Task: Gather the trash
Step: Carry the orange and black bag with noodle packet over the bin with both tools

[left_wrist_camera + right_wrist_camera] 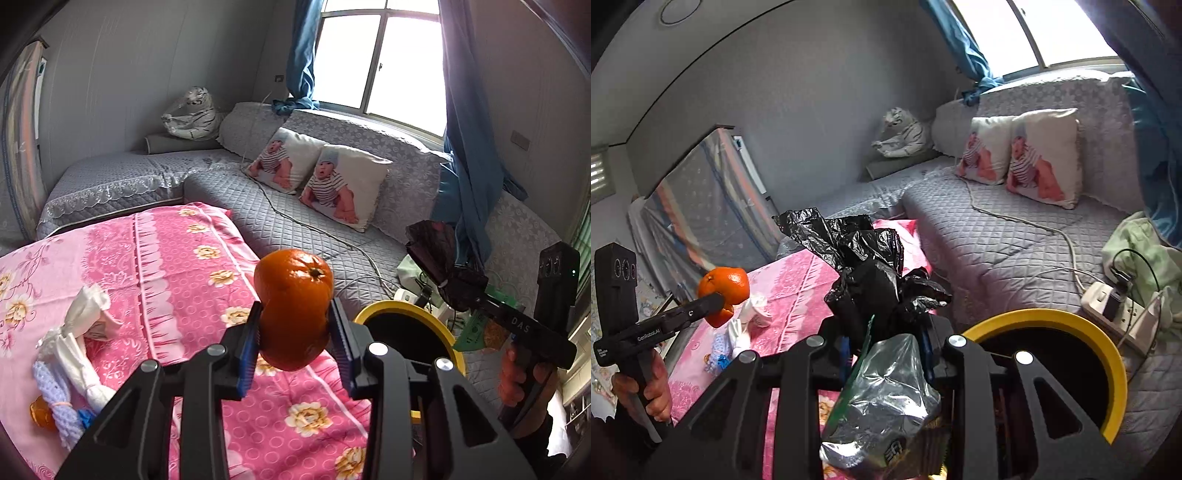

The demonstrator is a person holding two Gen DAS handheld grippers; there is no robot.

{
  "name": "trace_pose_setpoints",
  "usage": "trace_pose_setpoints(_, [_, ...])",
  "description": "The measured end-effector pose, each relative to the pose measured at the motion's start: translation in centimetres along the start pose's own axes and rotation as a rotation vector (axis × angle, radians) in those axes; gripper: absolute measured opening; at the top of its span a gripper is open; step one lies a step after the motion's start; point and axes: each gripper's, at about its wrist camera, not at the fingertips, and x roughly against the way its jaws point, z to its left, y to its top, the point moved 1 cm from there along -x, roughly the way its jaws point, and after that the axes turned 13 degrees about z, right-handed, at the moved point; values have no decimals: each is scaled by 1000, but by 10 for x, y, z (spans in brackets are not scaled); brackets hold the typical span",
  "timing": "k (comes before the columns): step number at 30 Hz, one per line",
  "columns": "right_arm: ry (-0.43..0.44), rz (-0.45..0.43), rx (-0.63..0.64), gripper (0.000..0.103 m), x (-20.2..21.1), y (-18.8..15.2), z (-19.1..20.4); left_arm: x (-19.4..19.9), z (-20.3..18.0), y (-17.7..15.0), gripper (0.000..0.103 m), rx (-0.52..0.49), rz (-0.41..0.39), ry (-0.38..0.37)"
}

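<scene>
My left gripper [293,328] is shut on an orange [293,295], its blue pads denting the fruit's sides, above the edge of the pink-clothed table [192,266]. Just to its right stands a yellow-rimmed bin [402,308] with a dark inside. My right gripper [886,332] is shut on a crumpled black plastic bag [864,266] together with a silver and green snack wrapper [886,398]. The bin's rim [1052,317] lies to the lower right of that gripper. In the right wrist view the left gripper [718,301] carries the orange [729,282] at the left.
White tissues [85,321] and a knitted bundle [55,398] lie on the table's left part. A grey quilted sofa [295,206] with two cushions [343,192] runs behind. A power strip [1115,306] with cables and a green cloth [1137,243] lie on the sofa near the bin.
</scene>
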Motion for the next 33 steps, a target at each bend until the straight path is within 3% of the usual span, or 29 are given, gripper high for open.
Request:
trace_pose_setpoints(10, [-153, -35, -126, 27, 24, -24, -74, -49, -86, 23, 34, -129, 45, -90])
trace_pose_setpoints(16, [-231, -23, -174, 27, 17, -34, -101, -86, -123, 24, 34, -180, 90, -134])
trace_pose_setpoints(33, [-251, 72, -263, 28, -27, -55, -136, -164, -142, 0, 34, -194, 233, -156])
